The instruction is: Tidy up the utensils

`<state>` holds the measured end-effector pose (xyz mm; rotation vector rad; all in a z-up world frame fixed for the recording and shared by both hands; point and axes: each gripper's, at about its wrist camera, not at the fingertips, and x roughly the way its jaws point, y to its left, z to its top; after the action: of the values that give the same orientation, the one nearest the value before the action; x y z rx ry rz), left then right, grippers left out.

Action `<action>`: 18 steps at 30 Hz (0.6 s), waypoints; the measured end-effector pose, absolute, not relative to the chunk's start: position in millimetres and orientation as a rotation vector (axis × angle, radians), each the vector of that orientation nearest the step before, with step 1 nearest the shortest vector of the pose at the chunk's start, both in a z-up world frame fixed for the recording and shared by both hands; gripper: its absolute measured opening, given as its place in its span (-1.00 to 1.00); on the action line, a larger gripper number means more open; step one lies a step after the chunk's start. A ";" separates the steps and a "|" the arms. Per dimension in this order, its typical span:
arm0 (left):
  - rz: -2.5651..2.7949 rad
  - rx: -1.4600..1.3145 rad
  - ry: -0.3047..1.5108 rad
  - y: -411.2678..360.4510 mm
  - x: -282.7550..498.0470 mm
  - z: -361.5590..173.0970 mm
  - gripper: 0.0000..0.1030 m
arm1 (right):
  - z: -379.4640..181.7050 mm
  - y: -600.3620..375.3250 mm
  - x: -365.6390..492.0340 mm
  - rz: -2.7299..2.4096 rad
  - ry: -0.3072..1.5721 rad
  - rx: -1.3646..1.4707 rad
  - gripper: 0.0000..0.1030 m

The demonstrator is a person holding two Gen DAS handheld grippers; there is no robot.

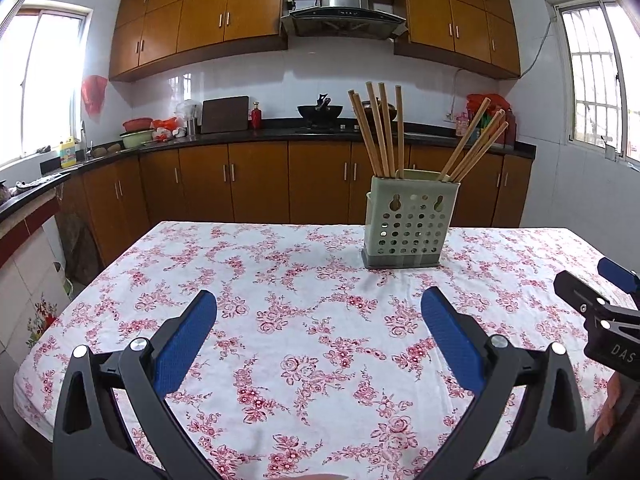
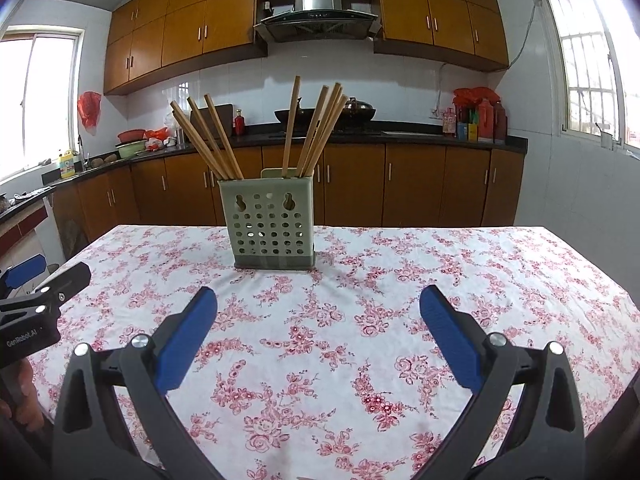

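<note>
A pale green perforated utensil holder (image 1: 410, 224) (image 2: 271, 224) stands upright on the floral tablecloth (image 1: 304, 320) (image 2: 400, 280), toward the far side of the table. Several wooden chopsticks (image 1: 380, 132) (image 2: 316, 128) stick out of it in two leaning bunches. My left gripper (image 1: 319, 304) is open, hovering over the near part of the table, short of the holder and left of it, nothing between its blue pads (image 1: 184, 344). My right gripper (image 2: 318, 300) is also open and empty, in front of the holder and slightly to its right.
The right gripper's body (image 1: 600, 312) shows at the left wrist view's right edge; the left gripper's body (image 2: 32, 312) and a hand (image 2: 24, 400) show at the right wrist view's left edge. Kitchen counters (image 1: 240, 136) and brown cabinets lie beyond the table.
</note>
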<state>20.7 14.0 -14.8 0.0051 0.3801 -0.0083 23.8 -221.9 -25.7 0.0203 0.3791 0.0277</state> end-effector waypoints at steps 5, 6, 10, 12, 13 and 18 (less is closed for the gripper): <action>-0.010 0.003 0.384 13.5 21.6 -15.9 0.96 | -25.6 -222.4 23.8 0.025 0.379 0.023 0.92; -0.011 0.002 0.385 13.2 21.6 -16.1 0.96 | -25.7 -222.7 23.7 0.025 0.378 0.024 0.92; -0.011 0.002 0.385 12.9 22.0 -16.2 0.96 | -25.2 -223.1 24.5 0.021 0.378 0.027 0.92; -0.012 0.002 0.385 12.4 21.8 -16.3 0.96 | -25.4 -223.4 24.4 0.020 0.376 0.027 0.92; -0.011 0.002 0.385 12.2 21.8 -16.2 0.96 | -25.4 -223.5 24.6 0.020 0.376 0.027 0.92; -0.011 0.002 0.385 12.2 21.8 -16.3 0.96 | -25.5 -223.7 24.8 0.020 0.377 0.027 0.92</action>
<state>21.8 12.2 -16.3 0.0016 0.3853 -0.0111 24.8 -223.7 -25.5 0.0272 0.3766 0.0197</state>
